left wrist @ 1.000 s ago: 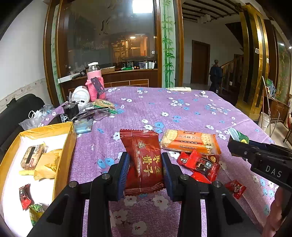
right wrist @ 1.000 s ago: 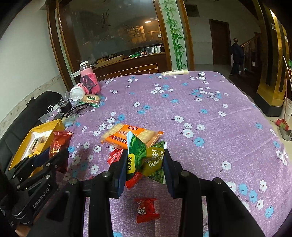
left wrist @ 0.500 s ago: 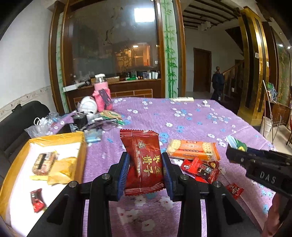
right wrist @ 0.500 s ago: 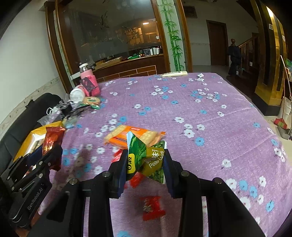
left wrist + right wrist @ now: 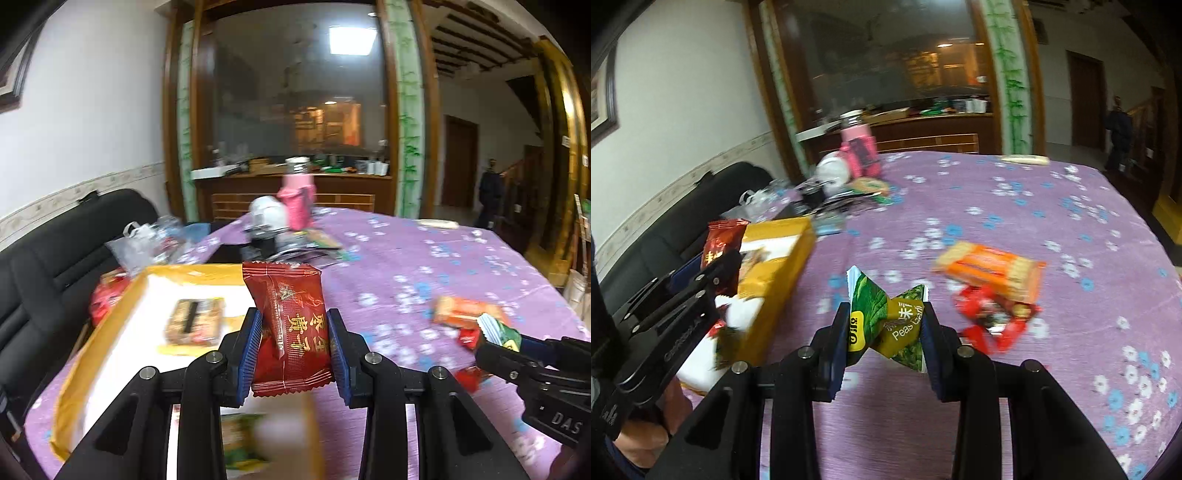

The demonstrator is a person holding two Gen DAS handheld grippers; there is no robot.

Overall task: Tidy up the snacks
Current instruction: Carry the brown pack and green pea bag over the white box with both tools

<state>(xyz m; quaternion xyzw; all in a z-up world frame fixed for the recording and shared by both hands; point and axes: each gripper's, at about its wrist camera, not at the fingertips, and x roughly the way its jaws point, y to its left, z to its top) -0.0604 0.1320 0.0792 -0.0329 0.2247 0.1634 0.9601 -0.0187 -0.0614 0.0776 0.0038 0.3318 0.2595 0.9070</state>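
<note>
My left gripper is shut on a dark red snack packet and holds it above the near right part of the yellow box, which holds a brown biscuit pack and other snacks. My right gripper is shut on a green pea snack packet, held above the purple flowered cloth, right of the box. The left gripper with the red packet shows at the left of the right wrist view.
An orange cracker pack and several small red candies lie on the cloth to the right. A pink bottle, a white cup and clutter stand at the far left. A black sofa is beyond the table's left edge.
Both grippers have swung left with their packets. The left one now hangs over the yellow box, and the right one has come close to the box's right side.
</note>
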